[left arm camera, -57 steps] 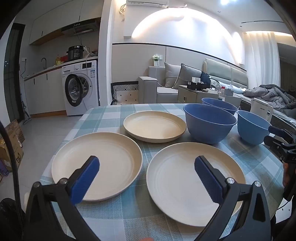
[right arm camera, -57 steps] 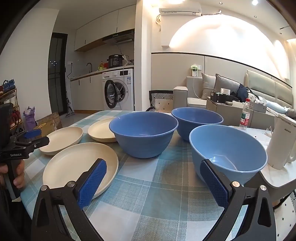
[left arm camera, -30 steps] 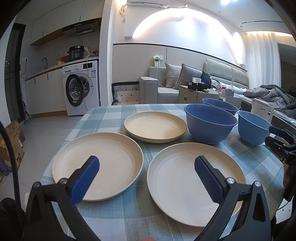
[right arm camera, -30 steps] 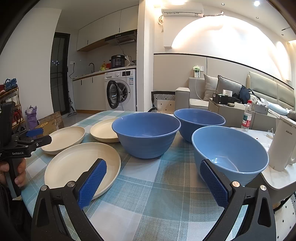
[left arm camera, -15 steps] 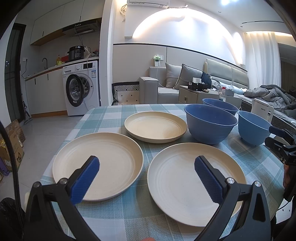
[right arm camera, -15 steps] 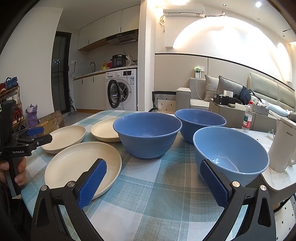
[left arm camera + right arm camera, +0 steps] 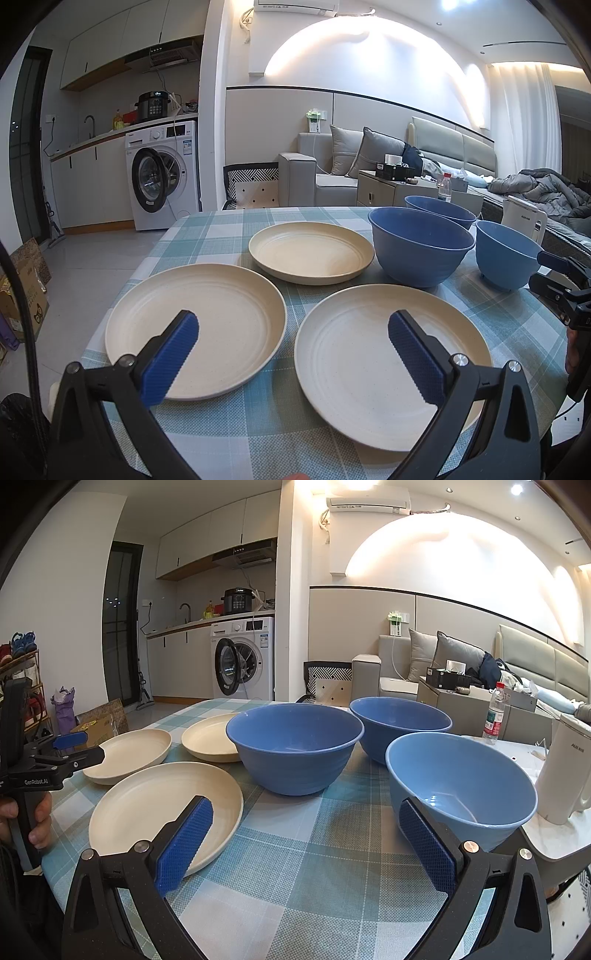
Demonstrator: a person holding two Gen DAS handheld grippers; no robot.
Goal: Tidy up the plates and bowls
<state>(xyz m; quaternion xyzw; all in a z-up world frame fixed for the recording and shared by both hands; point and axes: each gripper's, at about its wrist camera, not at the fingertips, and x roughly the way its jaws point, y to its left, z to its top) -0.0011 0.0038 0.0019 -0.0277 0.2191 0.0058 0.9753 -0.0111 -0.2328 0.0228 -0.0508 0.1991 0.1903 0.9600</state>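
While both claws hover above the near edge of the worktop (image 7: pixel 229 225), neither touches any dish. Left claw (image 7: pixel 291 341): jaws spread wide, nothing between the blue pads, poised over the gap between the two nearest plates. Right claw (image 7: pixel 304 840): jaws likewise spread wide and holding nothing, poised over bare checked cloth between the near right plate and the light blue bowl.

Plates, all cream, all flat on the cloth, none stacked:
- near left plate (image 7: pixel 207 314), just beside the near right plate (image 7: pixel 351 350), rims close but apart.
- far plate (image 7: pixel 312 251), behind both, just left of the large dark blue bowl.

Bowls, all upright, side by side, none nested:
- large dark blue bowl (image 7: pixel 295 751), centre of the worktop.
- second dark blue bowl (image 7: pixel 400 720), behind it and to the right.
- light blue bowl (image 7: pixel 461 786), nearest the right claw, at the right edge of the cloth.

A white kettle (image 7: pixel 565 771) stands on a white surface just right of the light blue bowl. A washing machine (image 7: pixel 162 173) stands in the background kitchen.
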